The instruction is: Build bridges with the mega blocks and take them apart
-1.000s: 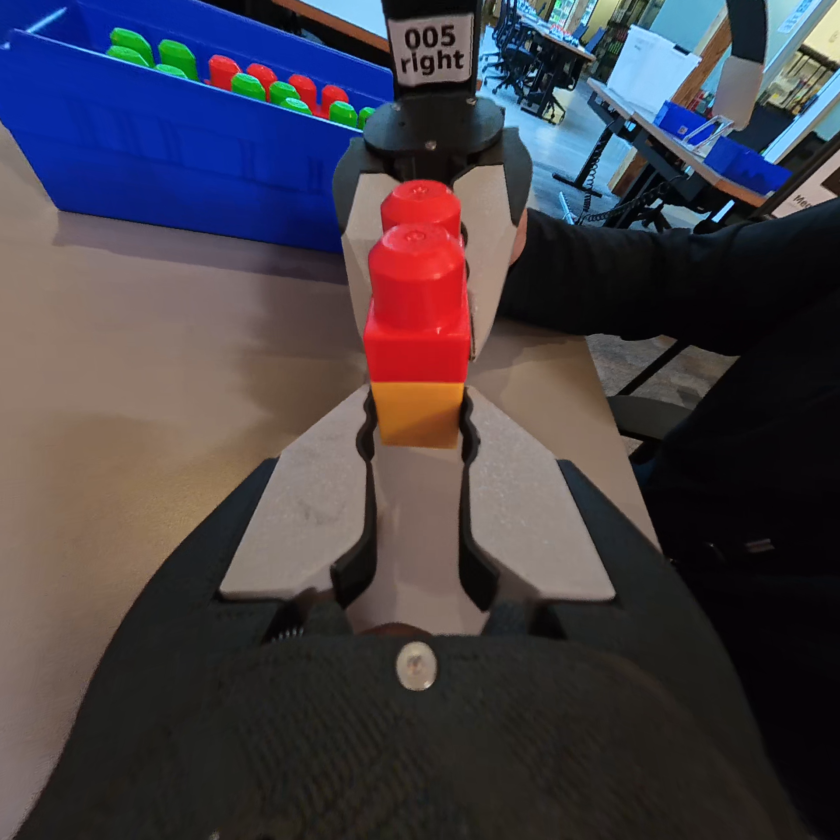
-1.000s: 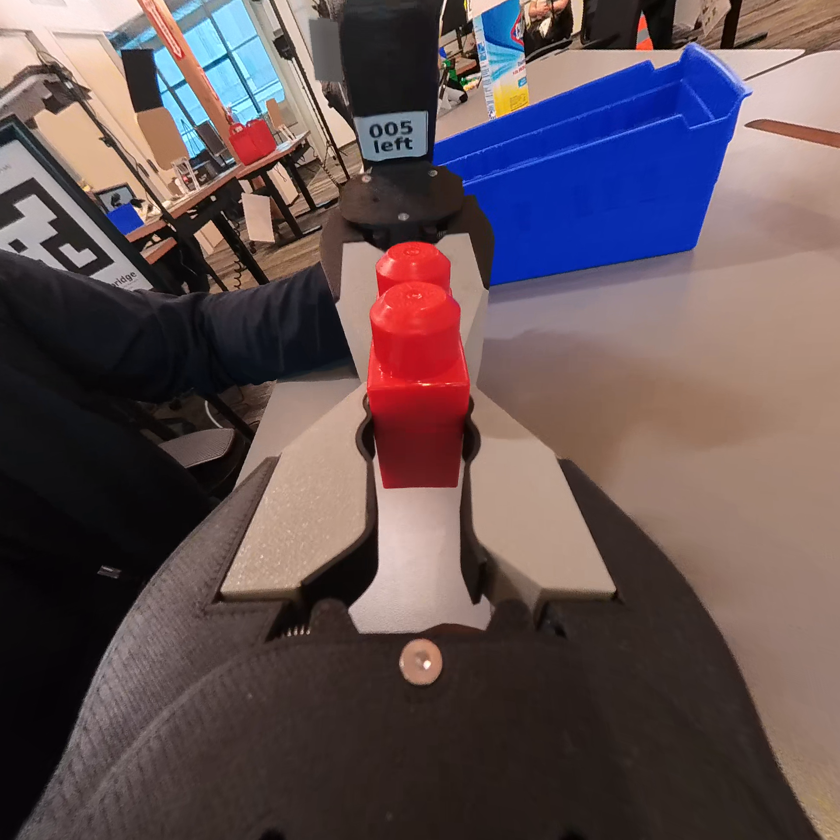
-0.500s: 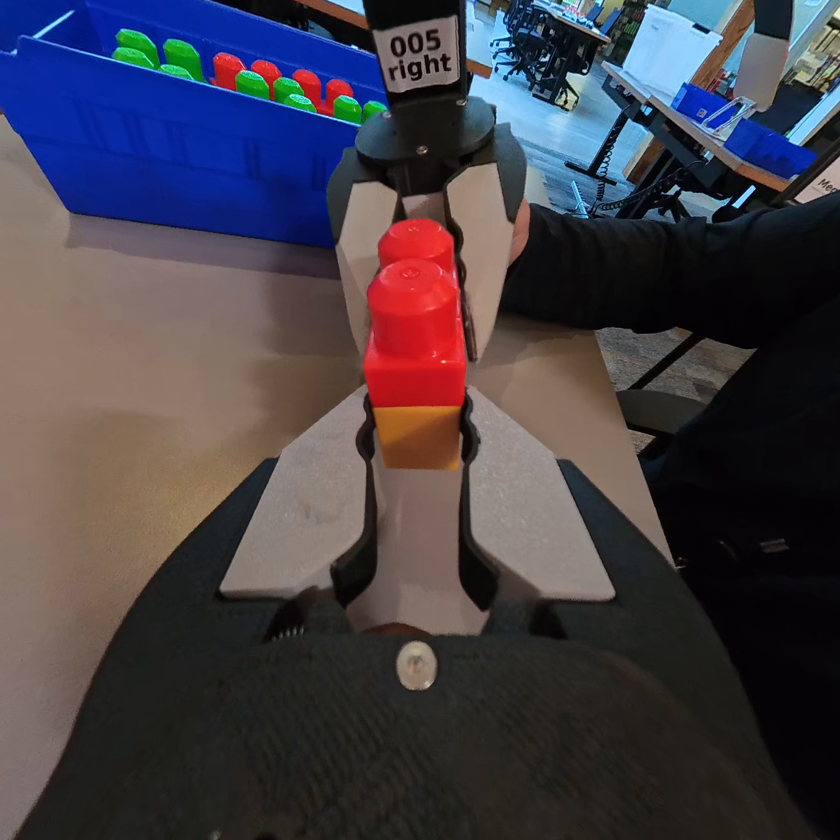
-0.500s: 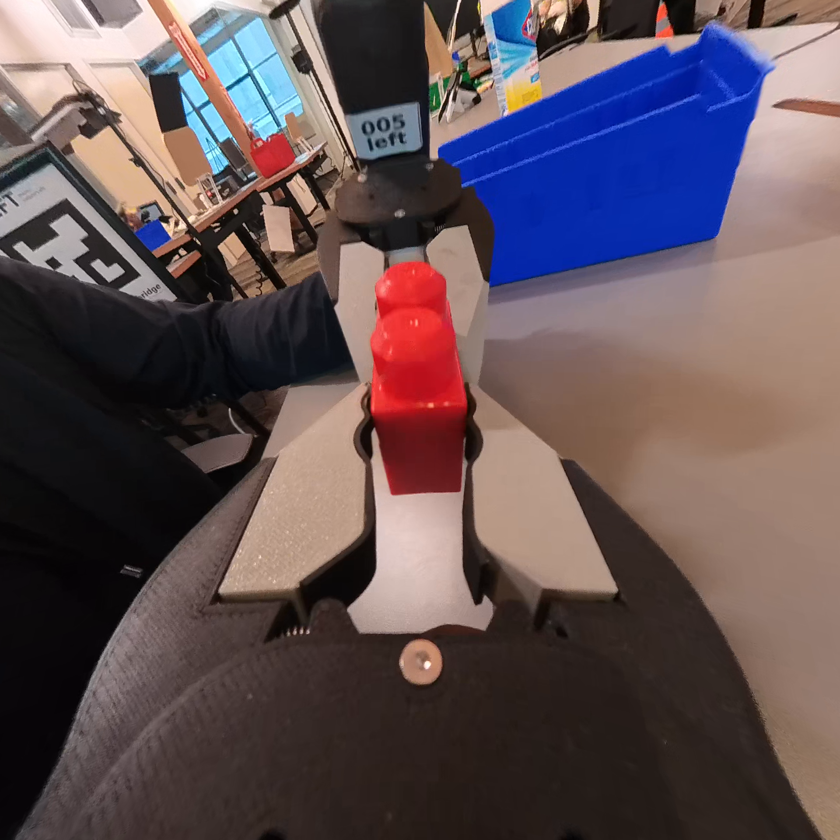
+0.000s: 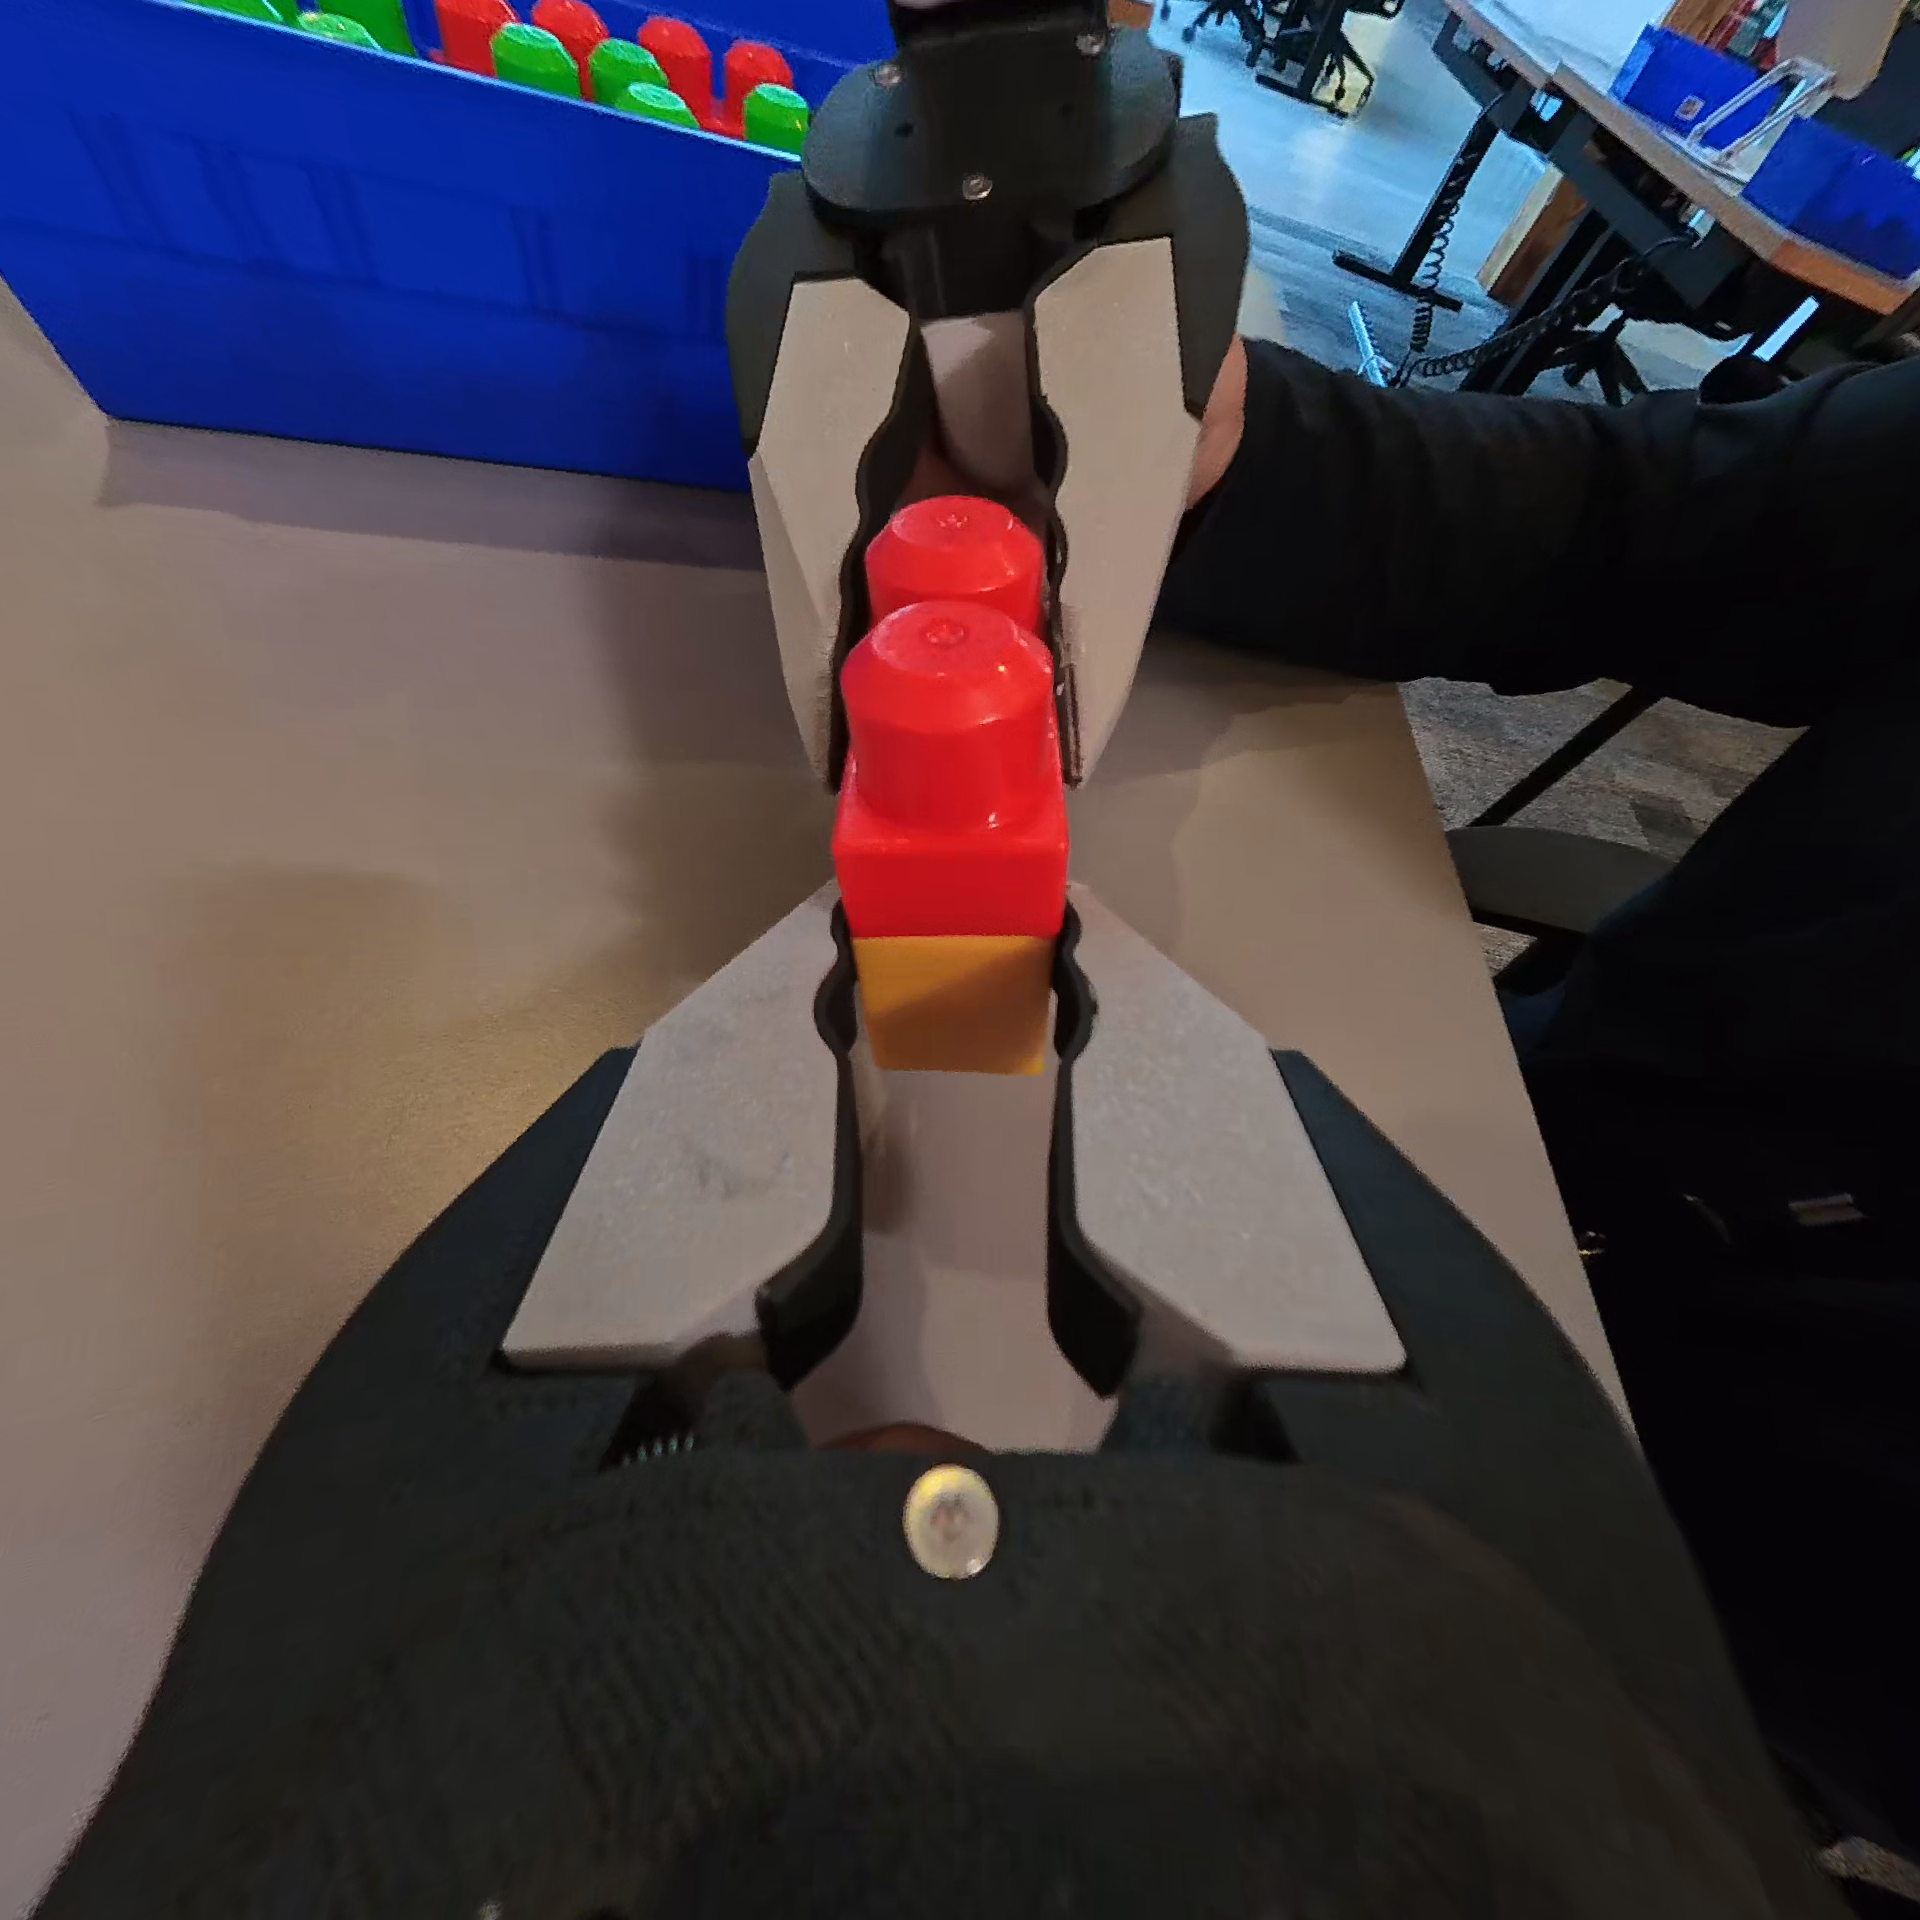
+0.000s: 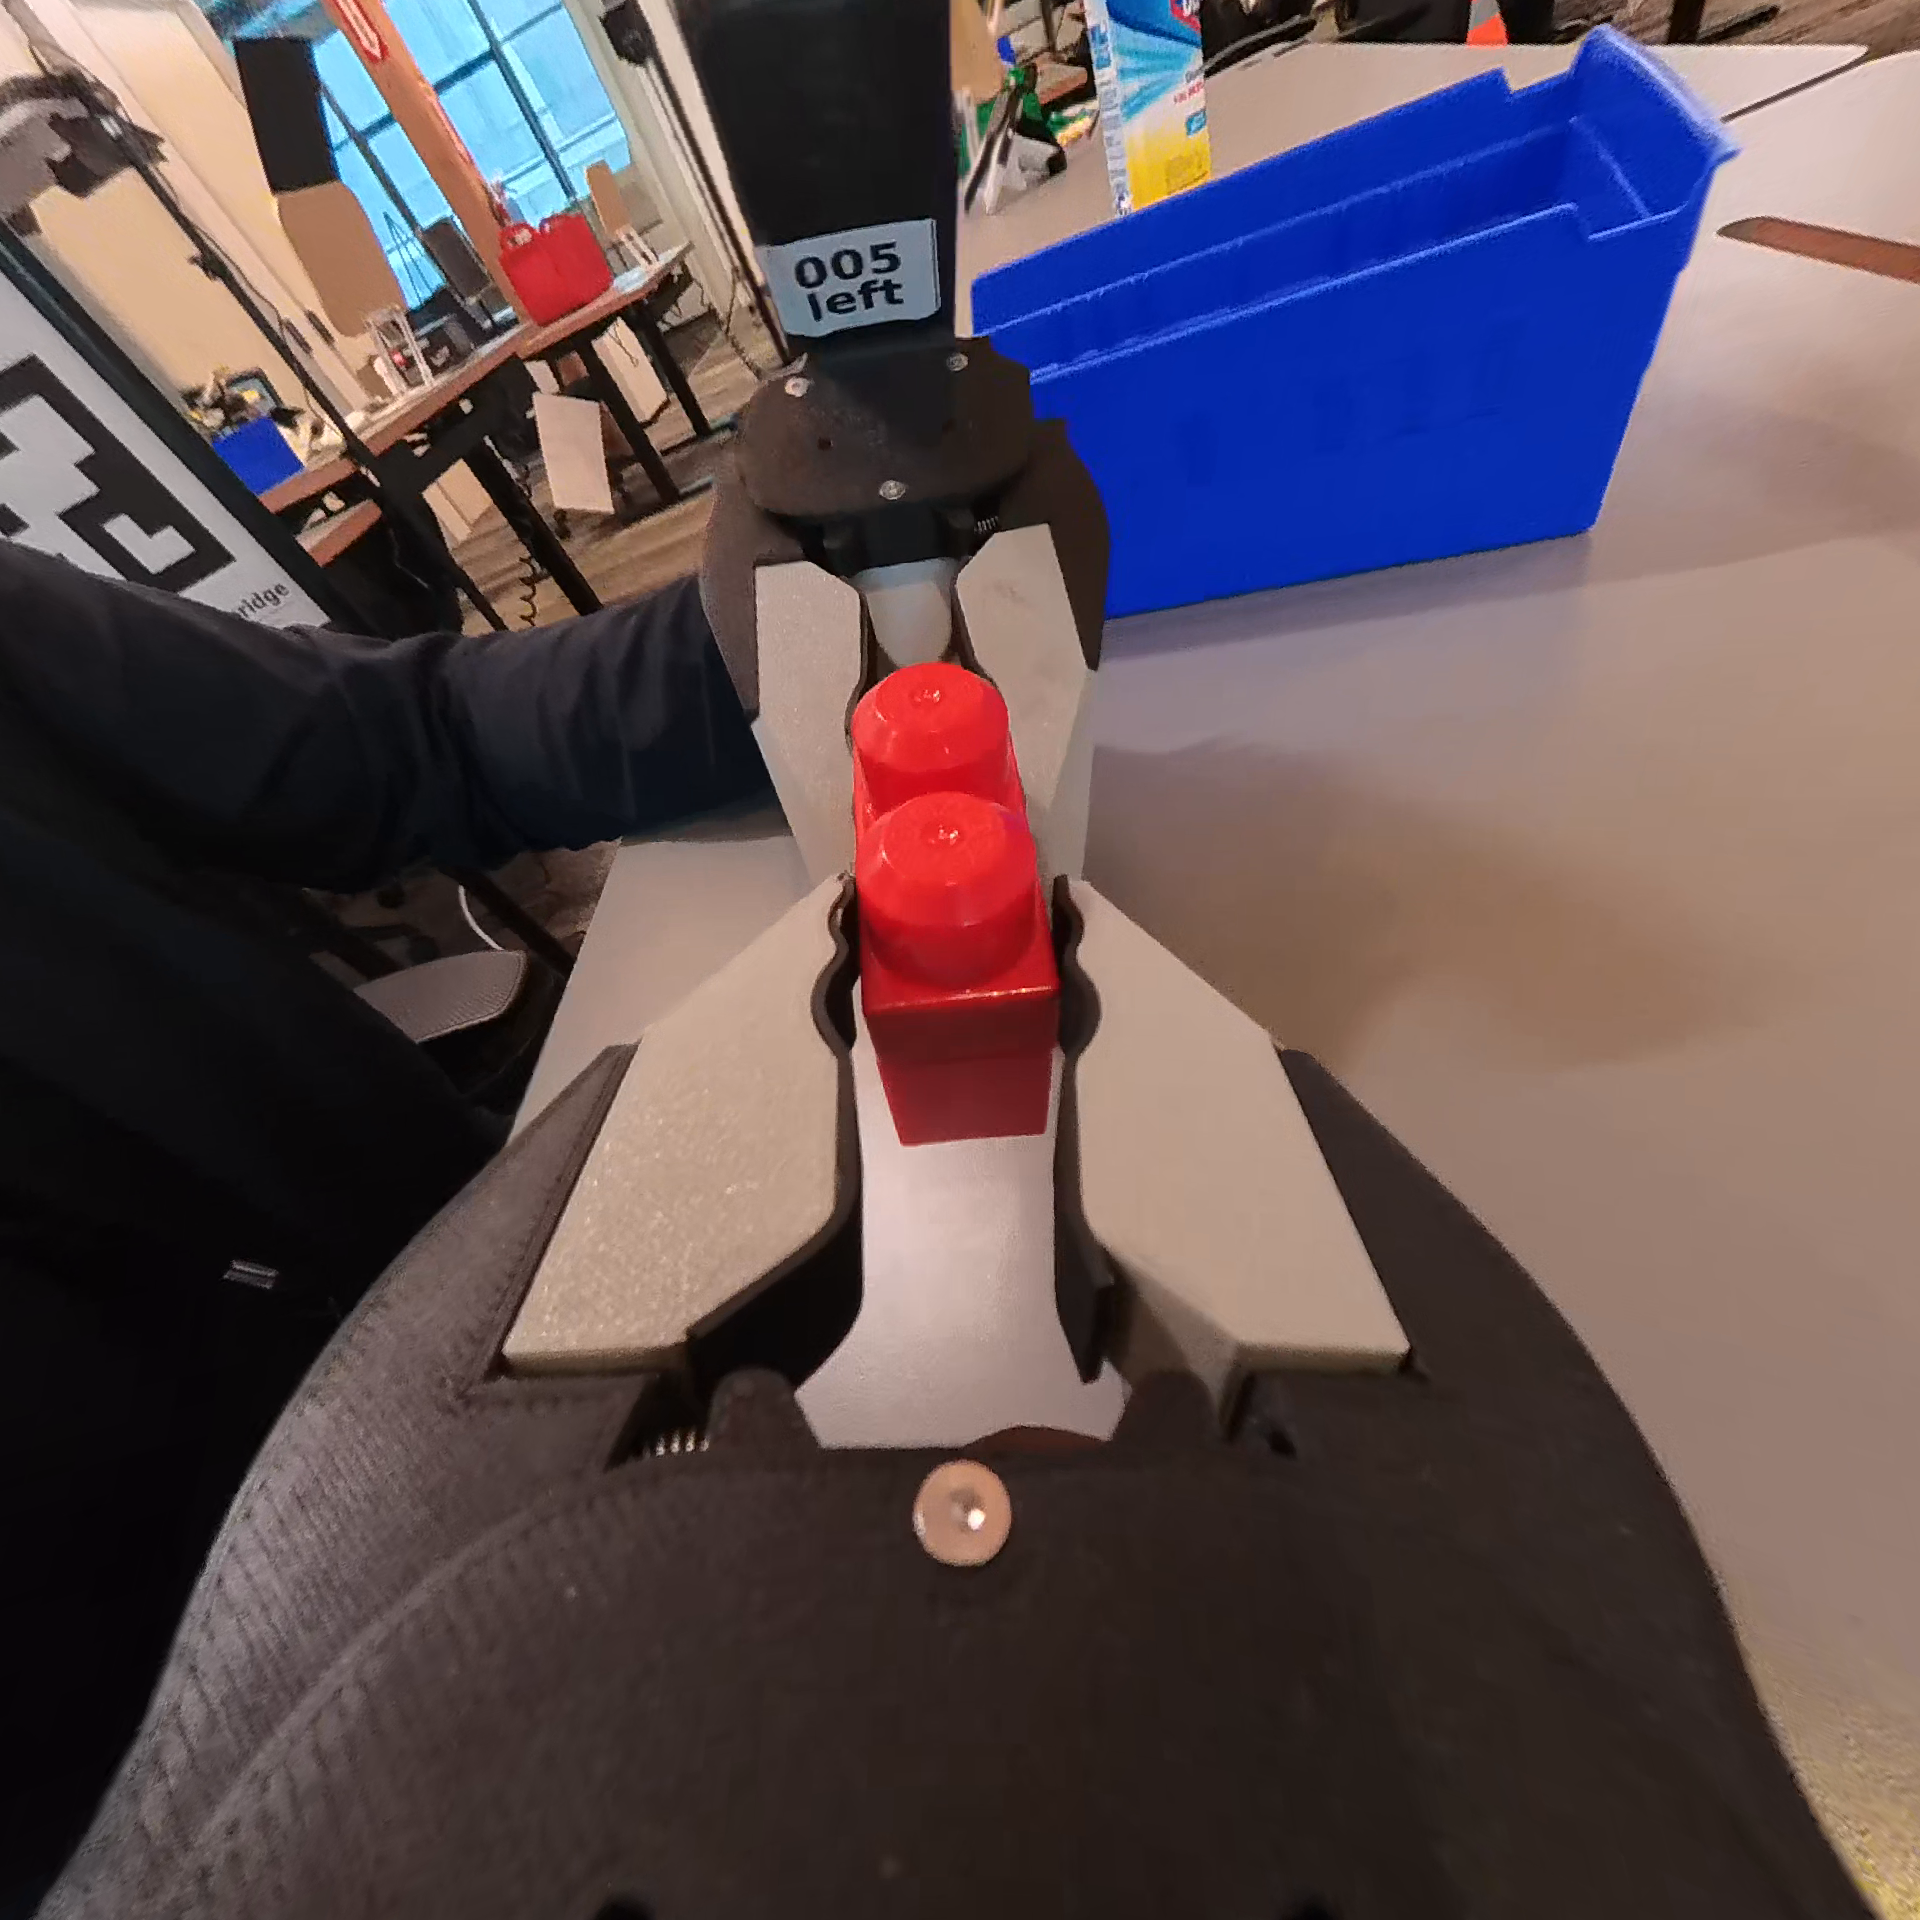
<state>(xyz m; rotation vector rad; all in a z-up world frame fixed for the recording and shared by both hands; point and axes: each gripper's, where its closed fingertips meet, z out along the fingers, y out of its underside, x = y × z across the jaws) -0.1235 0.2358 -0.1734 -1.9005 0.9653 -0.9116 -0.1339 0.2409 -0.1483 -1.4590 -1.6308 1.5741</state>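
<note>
Left wrist view. We recorded the left gripper (image 5: pixel 951 997) pinching a yellow block (image 5: pixel 951 1003), its black pads pressed against both sides of it. A red block (image 5: pixel 951 810) with two studs sat on top of the yellow one, held above the grey table (image 5: pixel 364 831). The right gripper (image 5: pixel 951 665) faced us from the far side and clamped the same red block at its far end (its fingers (image 5: pixel 810 540) flanked the rear stud). A dark sleeve (image 5: pixel 1507 520) came in from the table's right edge behind that gripper. A blue bin (image 5: pixel 364 270) stood at the table's far left corner, with green blocks (image 5: pixel 540 62) and red blocks (image 5: pixel 675 52) showing over its rim.

Right wrist view. We recorded the right gripper (image 6: pixel 951 966) pinching the red block (image 6: pixel 956 997), pads tight on both flanks near its near stud. The left gripper (image 6: pixel 935 810) stood opposite, its grey fingers (image 6: pixel 810 727) rising on either side of the far stud (the yellow block did not show from here). The blue bin (image 6: pixel 1351 364) sat toward the table's far right, well apart from the grippers. A dark sleeve (image 6: pixel 364 727) entered from the left. Beyond the table's far edge we noted a container with a printed label (image 6: pixel 1153 114).
</note>
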